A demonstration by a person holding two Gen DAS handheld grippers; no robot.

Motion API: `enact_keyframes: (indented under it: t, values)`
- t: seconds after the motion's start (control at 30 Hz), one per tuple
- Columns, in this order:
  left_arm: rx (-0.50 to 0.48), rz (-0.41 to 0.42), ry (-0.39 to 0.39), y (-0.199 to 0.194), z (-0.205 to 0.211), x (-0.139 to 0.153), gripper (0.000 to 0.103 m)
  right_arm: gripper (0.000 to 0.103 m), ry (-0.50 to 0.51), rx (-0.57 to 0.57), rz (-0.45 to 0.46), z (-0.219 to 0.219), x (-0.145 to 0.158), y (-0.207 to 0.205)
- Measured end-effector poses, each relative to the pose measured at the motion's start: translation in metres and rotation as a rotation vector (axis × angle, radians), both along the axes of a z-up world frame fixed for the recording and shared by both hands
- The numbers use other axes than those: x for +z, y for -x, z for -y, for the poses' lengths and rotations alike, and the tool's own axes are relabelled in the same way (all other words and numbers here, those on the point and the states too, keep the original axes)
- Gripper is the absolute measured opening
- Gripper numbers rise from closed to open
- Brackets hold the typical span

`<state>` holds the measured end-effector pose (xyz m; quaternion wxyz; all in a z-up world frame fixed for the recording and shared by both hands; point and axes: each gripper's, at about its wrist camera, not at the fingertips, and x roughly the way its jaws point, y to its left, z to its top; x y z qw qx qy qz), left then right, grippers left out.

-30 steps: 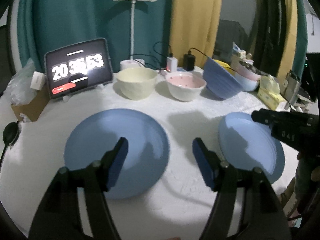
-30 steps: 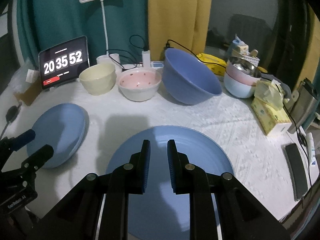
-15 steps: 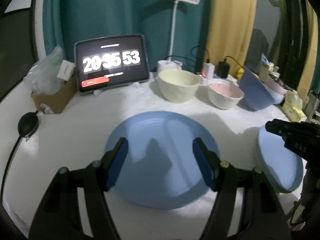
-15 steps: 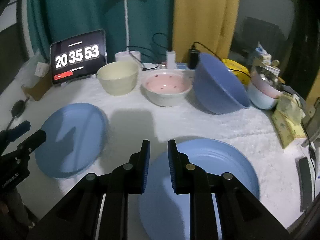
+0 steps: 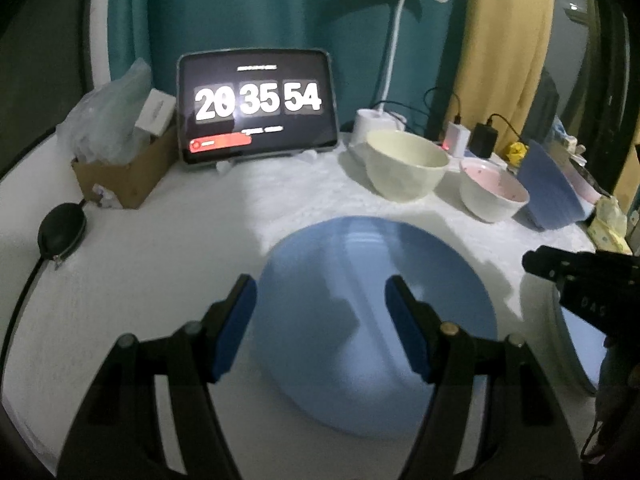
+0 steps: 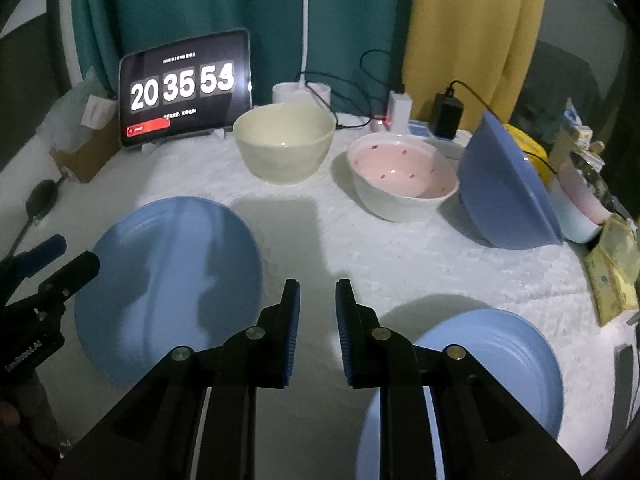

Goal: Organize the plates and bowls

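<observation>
Two blue plates lie on the white tablecloth. My left gripper (image 5: 320, 320) hovers open over the left plate (image 5: 376, 320), its blue pads apart and nothing between them. My right gripper (image 6: 318, 304) is all but shut, with a narrow empty gap, above bare cloth between the left plate (image 6: 168, 288) and the right plate (image 6: 488, 368). At the back stand a cream bowl (image 6: 284, 144), a pink spotted bowl (image 6: 404, 172) and a large blue bowl (image 6: 508, 192) tipped on its side. The left gripper (image 6: 60, 256) also shows at the left edge of the right wrist view.
A tablet clock (image 5: 256, 108) and a lamp base (image 5: 372, 128) stand at the back. A cardboard box (image 5: 120, 176) and a black pouch (image 5: 62, 230) are at the left. Chargers with cables (image 6: 448, 116), more stacked bowls (image 6: 580, 208) and yellow tissue packs (image 6: 612, 268) crowd the right.
Both grippers have swung left and slightly lower. The left one now faces the left plate squarely; the right one has left the right plate for the cloth between the plates. Jaws unchanged.
</observation>
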<state>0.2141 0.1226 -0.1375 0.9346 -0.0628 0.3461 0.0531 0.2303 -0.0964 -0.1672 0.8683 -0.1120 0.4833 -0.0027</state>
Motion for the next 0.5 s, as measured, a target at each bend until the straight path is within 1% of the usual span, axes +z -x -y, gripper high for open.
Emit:
enact_keyframes:
  t: [0.1,0.3,0.4,0.5]
  values:
    - [0.029,-0.019,0.009,-0.004,-0.011,-0.008,0.068,0.020,-0.003,0.008,-0.019,-0.006,-0.008,-0.006]
    - [0.087,-0.070,-0.001,-0.015,-0.036,-0.028,0.068,0.020,-0.011,0.030,-0.058,-0.019,-0.022,-0.018]
    - [0.107,-0.087,-0.008,-0.016,-0.045,-0.035,0.068,0.020,-0.018,0.039,-0.076,-0.025,-0.029,-0.024]
    - [0.118,-0.112,0.006,-0.020,-0.051,-0.041,0.068,0.020,-0.024,0.044,-0.097,-0.029,-0.036,-0.029]
